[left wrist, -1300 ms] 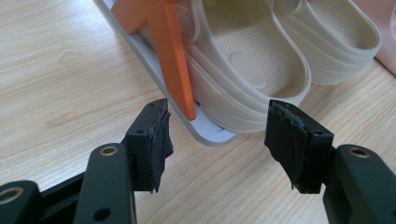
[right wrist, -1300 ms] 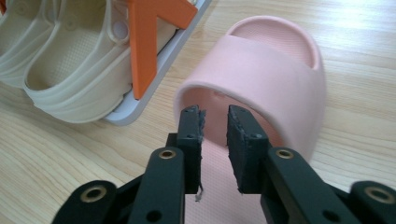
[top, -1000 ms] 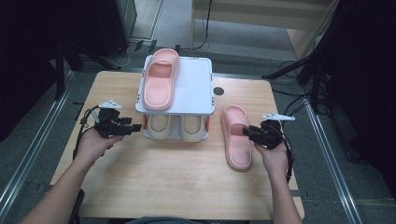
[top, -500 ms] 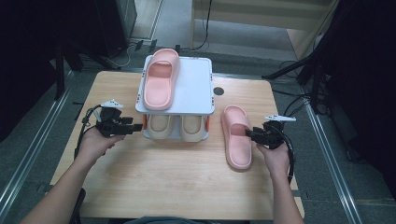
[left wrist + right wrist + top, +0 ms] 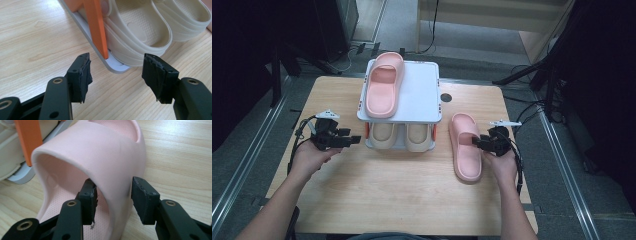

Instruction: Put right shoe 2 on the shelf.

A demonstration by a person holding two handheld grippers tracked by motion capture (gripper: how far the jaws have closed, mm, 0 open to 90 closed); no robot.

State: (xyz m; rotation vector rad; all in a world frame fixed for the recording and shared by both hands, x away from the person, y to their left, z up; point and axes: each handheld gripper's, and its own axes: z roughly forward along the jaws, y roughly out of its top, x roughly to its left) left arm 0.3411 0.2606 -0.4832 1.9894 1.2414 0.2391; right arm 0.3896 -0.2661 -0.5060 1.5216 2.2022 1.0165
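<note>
Right gripper (image 5: 113,197) straddles the strap wall of the pink slipper (image 5: 465,147), its jaws having just been opening, pads off it (one inside, one outside); slipper lies lengthwise beside the shoe rack (image 5: 422,90).

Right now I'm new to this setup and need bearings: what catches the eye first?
A pink slipper lies on top of the white rack at the table's far middle, with two cream slippers on the shelf beneath. A second pink slipper lies on the table right of the rack, the right hand-held gripper straddling its strap.
</note>
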